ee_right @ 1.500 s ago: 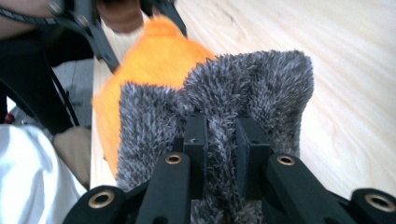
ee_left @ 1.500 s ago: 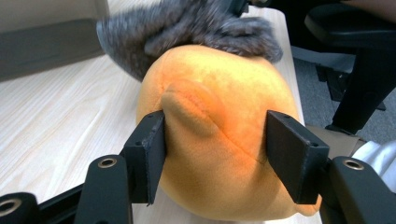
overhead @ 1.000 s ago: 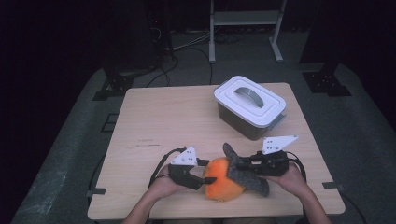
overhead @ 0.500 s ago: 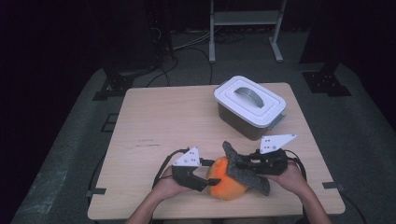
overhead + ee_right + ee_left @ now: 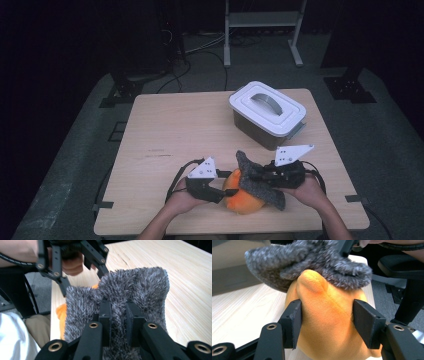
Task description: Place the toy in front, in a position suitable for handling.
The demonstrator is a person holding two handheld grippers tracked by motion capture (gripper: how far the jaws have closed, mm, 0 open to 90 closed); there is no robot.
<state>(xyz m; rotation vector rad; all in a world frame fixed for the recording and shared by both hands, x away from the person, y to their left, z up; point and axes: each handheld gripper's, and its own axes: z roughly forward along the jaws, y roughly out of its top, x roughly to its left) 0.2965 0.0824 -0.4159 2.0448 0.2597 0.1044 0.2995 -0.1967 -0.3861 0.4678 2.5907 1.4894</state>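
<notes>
An orange plush ball [image 5: 241,201] lies near the table's front edge, with a grey fuzzy cloth [image 5: 263,191] draped over its top and right side. My left gripper [image 5: 219,193] comes in from the left; in the left gripper view its jaws [image 5: 327,312] press both sides of the orange plush [image 5: 327,325] under the grey cloth [image 5: 317,262]. My right gripper [image 5: 251,178] reaches in from the right. In the right gripper view it [image 5: 117,310] is shut on a fold of the cloth [image 5: 142,287], with a sliver of orange [image 5: 61,311] at the left.
A grey box with a white handled lid [image 5: 267,112] stands at the back right of the wooden table [image 5: 175,130]. Cables trail from both grippers toward the front edge. A metal stand and more cables sit on the dark floor beyond.
The left gripper has edged slightly right against the plush and the right gripper slightly left. The plush and cloth stay in place.
</notes>
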